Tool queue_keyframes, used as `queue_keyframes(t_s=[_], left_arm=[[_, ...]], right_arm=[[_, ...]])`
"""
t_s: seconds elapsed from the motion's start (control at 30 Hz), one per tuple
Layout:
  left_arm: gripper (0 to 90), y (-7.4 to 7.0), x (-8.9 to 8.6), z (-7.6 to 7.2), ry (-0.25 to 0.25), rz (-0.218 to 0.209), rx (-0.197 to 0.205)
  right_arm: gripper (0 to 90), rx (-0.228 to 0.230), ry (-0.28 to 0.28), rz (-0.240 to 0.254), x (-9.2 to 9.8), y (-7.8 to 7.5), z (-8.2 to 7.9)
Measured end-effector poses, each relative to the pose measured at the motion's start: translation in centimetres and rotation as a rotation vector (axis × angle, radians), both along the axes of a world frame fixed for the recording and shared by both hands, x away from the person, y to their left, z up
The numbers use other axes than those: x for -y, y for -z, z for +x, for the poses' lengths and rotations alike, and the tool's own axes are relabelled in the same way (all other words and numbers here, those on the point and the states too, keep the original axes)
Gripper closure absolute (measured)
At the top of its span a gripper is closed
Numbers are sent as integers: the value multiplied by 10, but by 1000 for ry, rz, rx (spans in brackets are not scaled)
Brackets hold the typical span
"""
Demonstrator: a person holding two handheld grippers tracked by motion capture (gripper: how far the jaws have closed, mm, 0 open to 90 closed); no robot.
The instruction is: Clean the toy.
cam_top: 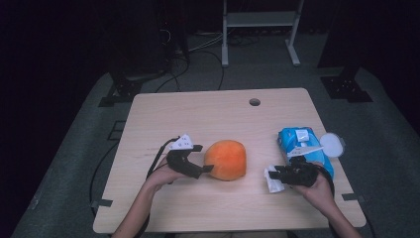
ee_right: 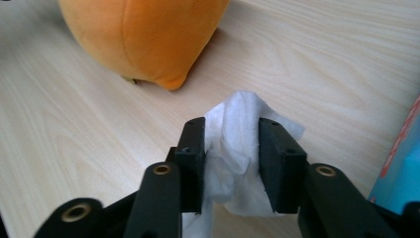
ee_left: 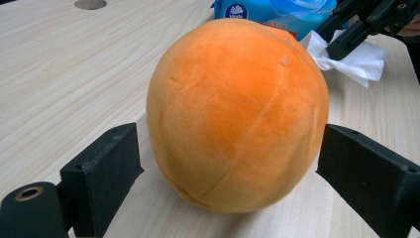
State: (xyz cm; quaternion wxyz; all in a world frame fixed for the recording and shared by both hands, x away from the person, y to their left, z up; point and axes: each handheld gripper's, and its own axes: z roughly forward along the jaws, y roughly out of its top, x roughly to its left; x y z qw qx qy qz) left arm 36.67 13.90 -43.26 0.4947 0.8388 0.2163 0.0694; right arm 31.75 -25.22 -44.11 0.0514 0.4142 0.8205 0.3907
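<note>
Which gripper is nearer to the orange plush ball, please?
Left. The left gripper has its jaws on either side of the orange plush ball; the right gripper sits apart, with a white wipe between its jaws.

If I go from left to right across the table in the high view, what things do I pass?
Left gripper → orange plush ball → white wipe → right gripper → blue wipes pack → its round white lid.

High view dim, surroundings near black beyond the table [cam_top: 163, 208]. Both gripper views evenly bright, no glare. Soft shadow beneath the orange plush ball [ee_left: 237, 119]. Near jaws slightly soft in the right gripper view.
</note>
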Motion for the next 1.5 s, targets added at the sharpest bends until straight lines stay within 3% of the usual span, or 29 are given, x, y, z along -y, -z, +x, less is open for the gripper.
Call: queue_keyframes(t_s=[0.23, 0.47, 0.77, 1.03, 1.2, 1.5], left_arm=[[83, 1, -4, -11, 8, 26, 7], [82, -3, -13, -16, -10, 23, 26], [83, 1, -30, -24, -47, 31, 30], [82, 3, -39, -28, -58, 32, 33], [83, 4, -43, -31, -62, 33, 32], [82, 3, -49, -35, -71, 32, 40]], right_arm=[[556, 13, -11, 4, 4, -2, -8], [538, 11, -16, 34, 10, -2, -12], [521, 1, -25, 113, 23, -3, -13], [499, 8, -20, 99, 29, -2, -14], [488, -2, -31, 118, 31, -2, -16], [474, 19, -36, 121, 37, -6, -21]])
